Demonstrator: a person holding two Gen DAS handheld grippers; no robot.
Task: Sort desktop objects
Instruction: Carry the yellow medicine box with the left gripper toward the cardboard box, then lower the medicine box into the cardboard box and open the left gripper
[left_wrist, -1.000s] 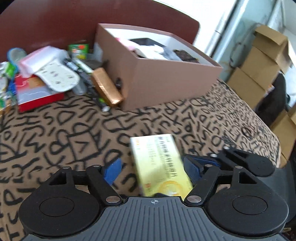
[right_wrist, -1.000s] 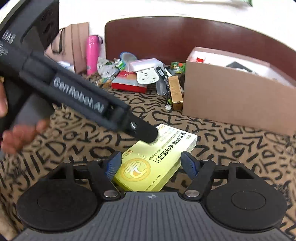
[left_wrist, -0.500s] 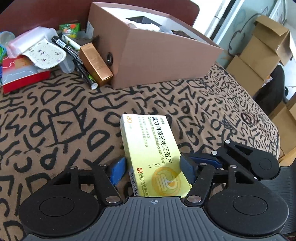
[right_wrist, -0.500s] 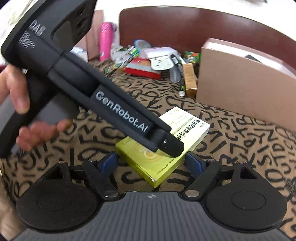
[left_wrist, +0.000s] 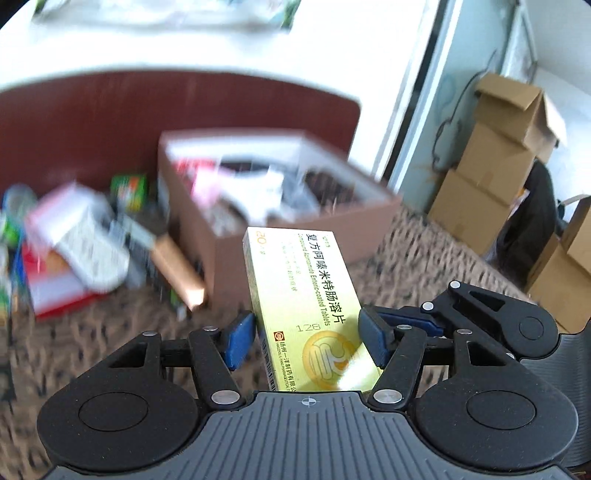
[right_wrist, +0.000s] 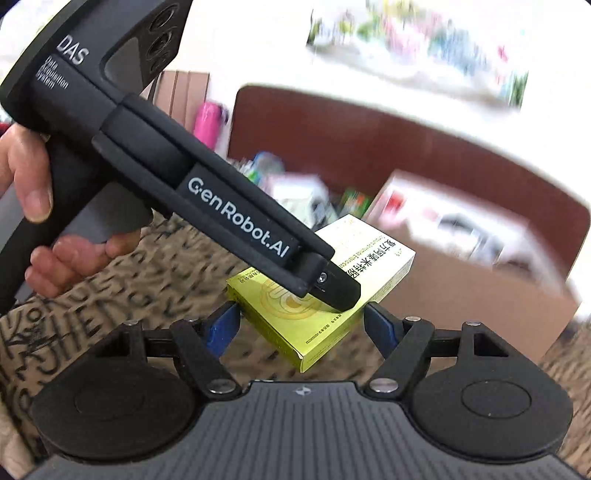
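Note:
A yellow tablet box (left_wrist: 310, 306) sits between the blue pads of my left gripper (left_wrist: 306, 336), which is shut on it and holds it lifted off the patterned tablecloth (left_wrist: 424, 251). In the right wrist view the same box (right_wrist: 325, 295) hangs in the air, gripped by the left tool (right_wrist: 221, 214). My right gripper (right_wrist: 301, 325) is open just below and in front of the box, its pads apart on either side and not touching it. A brown cardboard box (left_wrist: 295, 221) with mixed items inside stands behind.
A pile of small items (left_wrist: 85, 240) lies left of the cardboard box: a red pack, a white pouch, markers, a gold carton. Stacked cartons (left_wrist: 498, 166) stand on the floor at right. A pink bottle (right_wrist: 208, 122) is at the far left.
My left gripper has lifted the yellow box off the cloth and tilted upward. The right gripper stays open beneath it. The background is blurred by motion.

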